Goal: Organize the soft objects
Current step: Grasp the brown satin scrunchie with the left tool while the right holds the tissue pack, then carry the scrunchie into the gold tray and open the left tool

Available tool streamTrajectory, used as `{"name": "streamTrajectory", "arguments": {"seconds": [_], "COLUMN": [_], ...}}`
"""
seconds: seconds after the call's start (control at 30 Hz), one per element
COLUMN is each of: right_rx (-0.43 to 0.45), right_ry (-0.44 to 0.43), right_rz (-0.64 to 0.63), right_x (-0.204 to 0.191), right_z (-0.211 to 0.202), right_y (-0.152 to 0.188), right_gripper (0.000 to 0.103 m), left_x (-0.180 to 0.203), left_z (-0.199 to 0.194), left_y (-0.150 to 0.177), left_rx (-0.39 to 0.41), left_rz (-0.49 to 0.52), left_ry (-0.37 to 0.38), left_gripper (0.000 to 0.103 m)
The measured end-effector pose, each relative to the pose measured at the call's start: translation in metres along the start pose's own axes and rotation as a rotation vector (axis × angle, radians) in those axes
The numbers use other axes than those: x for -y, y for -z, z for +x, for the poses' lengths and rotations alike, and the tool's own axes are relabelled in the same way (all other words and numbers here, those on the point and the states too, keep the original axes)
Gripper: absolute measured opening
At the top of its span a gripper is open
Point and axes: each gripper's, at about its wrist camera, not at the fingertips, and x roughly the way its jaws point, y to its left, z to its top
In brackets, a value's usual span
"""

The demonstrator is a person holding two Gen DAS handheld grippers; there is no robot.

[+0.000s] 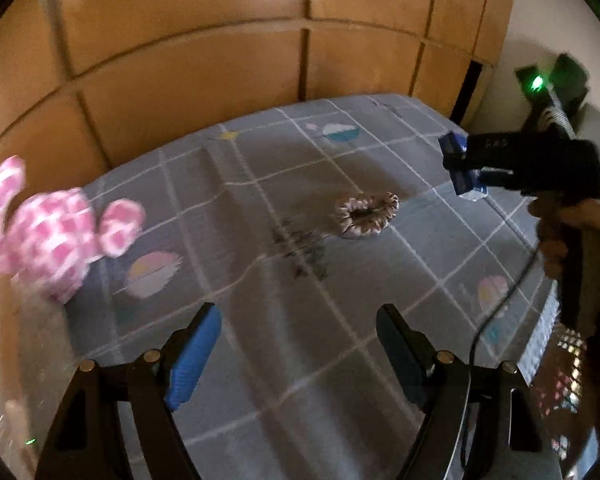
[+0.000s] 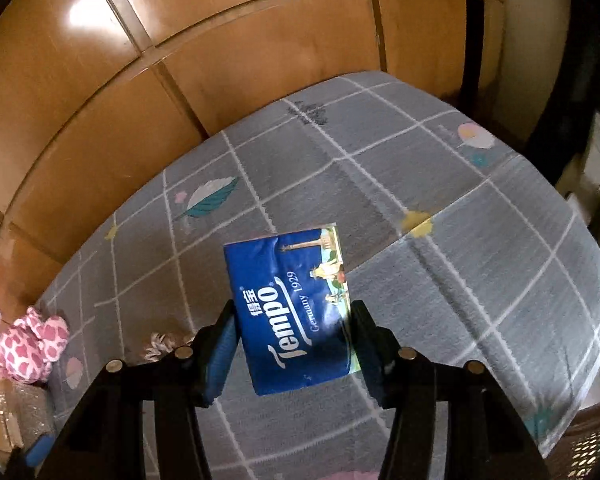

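Right gripper (image 2: 294, 344) pinches a blue tissue pack (image 2: 290, 308) between its pads, held above the grey checked bedsheet (image 2: 440, 280). Left gripper (image 1: 298, 344) hangs spread wide, nothing between its fingers. Ahead of it, a brown-and-white scrunchie (image 1: 366, 214) lies on the sheet; to its left, a pink-and-white plush toy (image 1: 56, 232), blurred, at the bed's edge. Dark woven basket (image 2: 588, 436) sits low to the right gripper's right, contents unreadable. Wooden panelled wall (image 2: 180, 60) bounds the far side. Open sheet lies ahead of both grippers.
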Motion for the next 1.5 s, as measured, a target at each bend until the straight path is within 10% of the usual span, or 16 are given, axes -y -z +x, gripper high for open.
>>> {"name": "streamTrajectory", "arguments": {"seconds": [0.63, 0.77, 1.07, 1.5], "right_rx": [0.024, 0.027, -0.01, -0.216], "right_ry": [-0.036, -0.037, -0.021, -0.082], "right_rz": [0.009, 0.005, -0.076, -0.25], "right_x": [-0.012, -0.011, -0.024, -0.062], "right_z": [-0.013, -0.013, -0.003, 0.031], "right_y": [0.006, 0.006, 0.009, 0.032], "right_gripper": [0.055, 0.055, 0.055, 0.055], "left_x": [0.068, 0.064, 0.047, -0.054], "left_z": [0.122, 0.133, 0.108, 0.023], "left_y": [-0.081, -0.082, -0.091, -0.16], "left_rx": [-0.071, -0.1, -0.058, 0.082], "left_rz": [0.181, 0.157, 0.11, -0.002], "left_ry": [0.026, 0.069, 0.106, -0.126], "left_gripper": [0.08, 0.025, 0.018, 0.018]}}
